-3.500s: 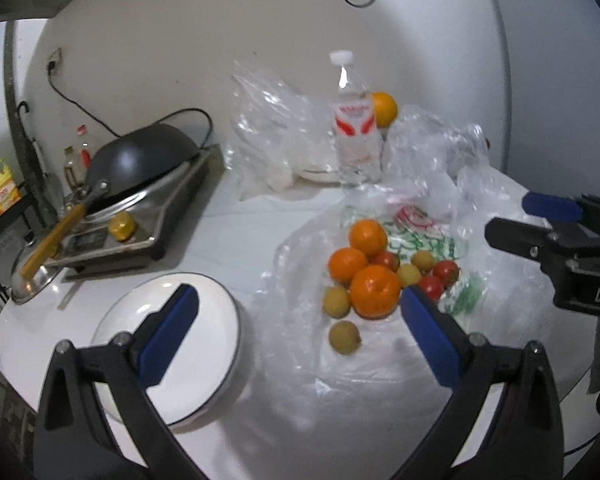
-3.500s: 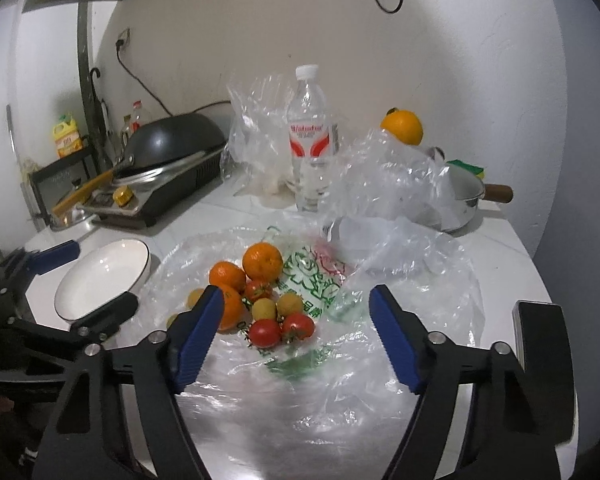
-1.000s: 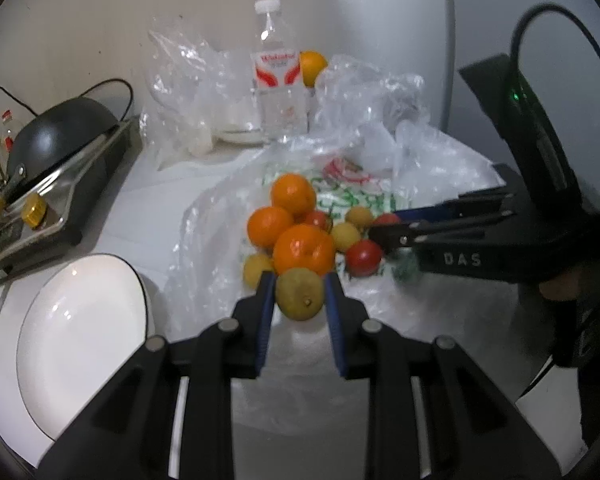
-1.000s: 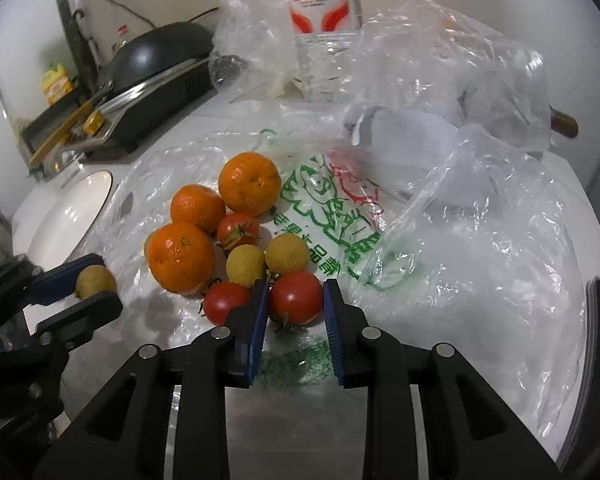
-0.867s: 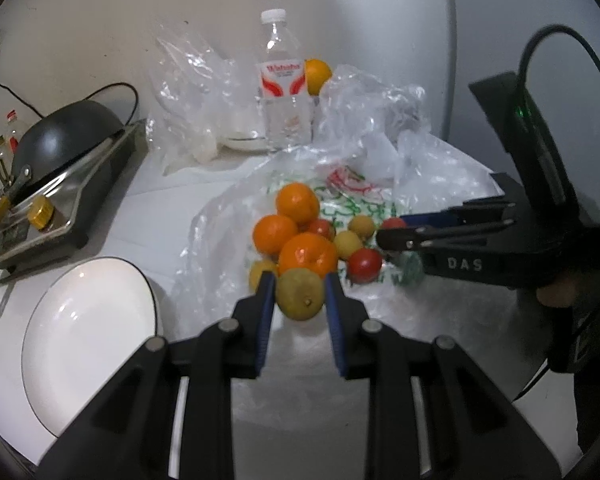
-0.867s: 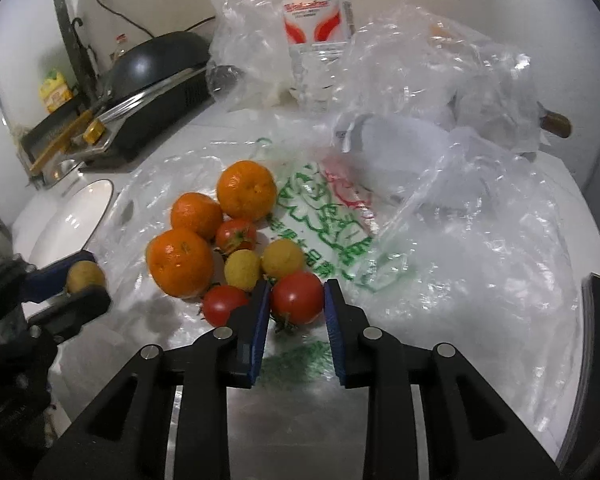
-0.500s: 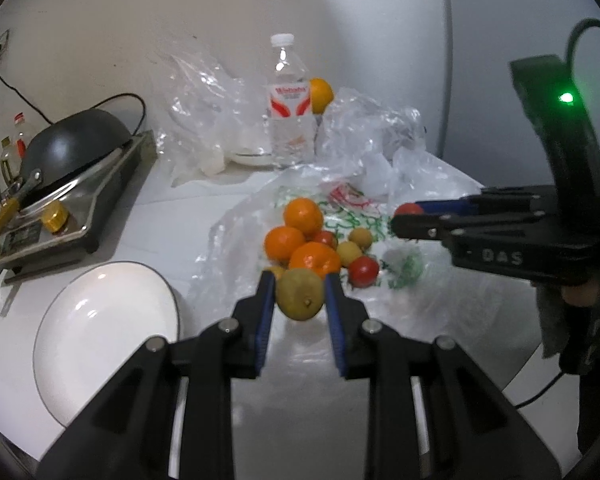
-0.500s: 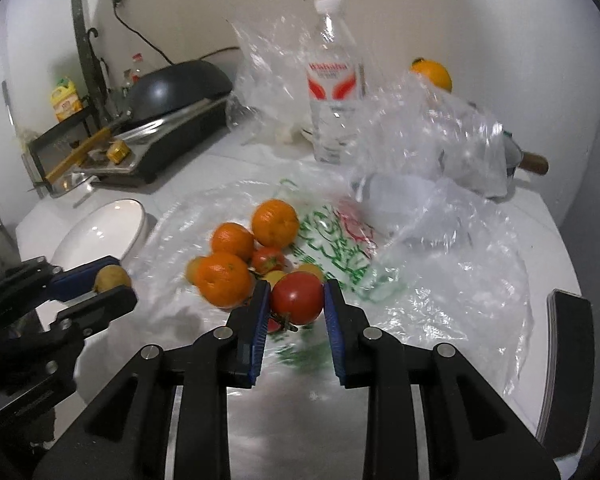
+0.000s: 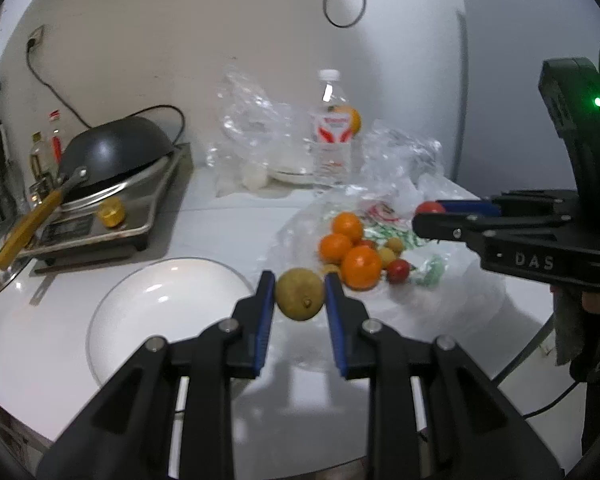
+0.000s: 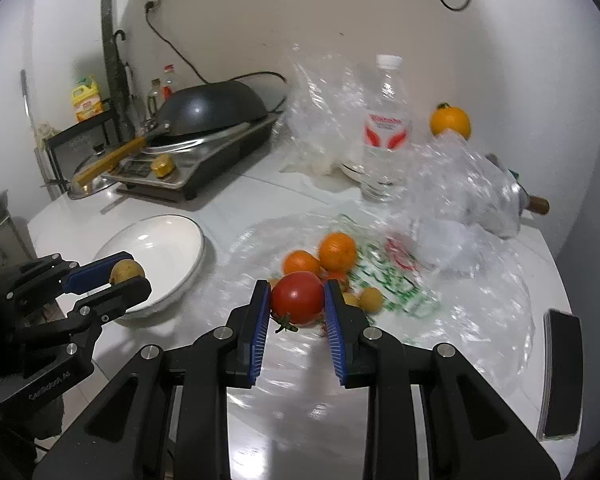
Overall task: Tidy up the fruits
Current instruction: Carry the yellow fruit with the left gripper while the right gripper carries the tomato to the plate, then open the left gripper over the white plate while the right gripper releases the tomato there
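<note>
My left gripper (image 9: 300,286) is shut on a small yellow-green fruit (image 9: 300,294), held in the air just right of the white plate (image 9: 140,320). My right gripper (image 10: 297,294) is shut on a red tomato (image 10: 297,298), lifted above the clear plastic bag (image 10: 439,312). On that bag lies a pile of oranges (image 9: 361,266), small yellow fruits (image 9: 387,256) and a tomato (image 9: 398,271). In the right wrist view the left gripper (image 10: 130,274) with its fruit (image 10: 126,271) hangs over the near rim of the plate (image 10: 168,240).
A cooker with a black wok (image 9: 112,156) stands at the back left. A water bottle (image 9: 329,136), crumpled bags (image 9: 256,136), an orange (image 10: 450,121) and a pot (image 10: 511,200) line the wall. A dark phone (image 10: 561,372) lies at the right table edge.
Both grippers have lifted with their fruit and drawn back from the pile. The left one has swung left, so the plate now lies closer in front of it.
</note>
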`<state>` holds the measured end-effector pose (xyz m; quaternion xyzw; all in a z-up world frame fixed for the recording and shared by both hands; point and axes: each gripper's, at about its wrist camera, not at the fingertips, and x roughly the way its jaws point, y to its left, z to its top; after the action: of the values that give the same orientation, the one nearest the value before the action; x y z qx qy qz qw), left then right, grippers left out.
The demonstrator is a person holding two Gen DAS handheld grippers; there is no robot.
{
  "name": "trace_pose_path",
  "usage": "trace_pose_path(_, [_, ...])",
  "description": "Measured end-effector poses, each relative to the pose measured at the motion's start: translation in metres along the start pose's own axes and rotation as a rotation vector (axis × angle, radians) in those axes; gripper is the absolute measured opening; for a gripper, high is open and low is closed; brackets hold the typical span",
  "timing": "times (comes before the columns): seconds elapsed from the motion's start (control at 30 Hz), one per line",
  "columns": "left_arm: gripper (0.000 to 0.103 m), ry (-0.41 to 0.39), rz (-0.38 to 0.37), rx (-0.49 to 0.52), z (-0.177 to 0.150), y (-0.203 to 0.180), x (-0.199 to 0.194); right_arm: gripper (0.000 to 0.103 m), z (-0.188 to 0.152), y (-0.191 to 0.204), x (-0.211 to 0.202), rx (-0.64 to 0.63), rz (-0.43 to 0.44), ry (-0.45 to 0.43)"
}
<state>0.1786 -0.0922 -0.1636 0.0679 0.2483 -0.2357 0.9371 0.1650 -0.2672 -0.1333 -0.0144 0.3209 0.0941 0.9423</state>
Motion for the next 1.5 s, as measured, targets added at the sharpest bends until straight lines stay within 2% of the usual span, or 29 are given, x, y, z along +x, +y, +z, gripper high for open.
trace_pose_path(0.47, [0.026,-0.059,0.094,-0.076,-0.012,0.071,-0.031,0.029,0.024,0.065,0.015,-0.092,0.058,-0.024])
trace_pose_path(0.8, [0.026,-0.06,0.149,-0.117,-0.02,0.11,-0.026,0.029,0.036,0.1,0.037,-0.128,0.098,-0.016])
trace_pose_path(1.2, [0.026,0.008,0.159,-0.178,-0.038,0.143,0.007,0.029,0.047,0.127,0.072,-0.154,0.131,0.011])
trace_pose_path(1.5, [0.026,0.068,0.172,-0.168,-0.041,0.157,0.035,0.029,0.055,0.138,0.106,-0.152,0.148,0.037])
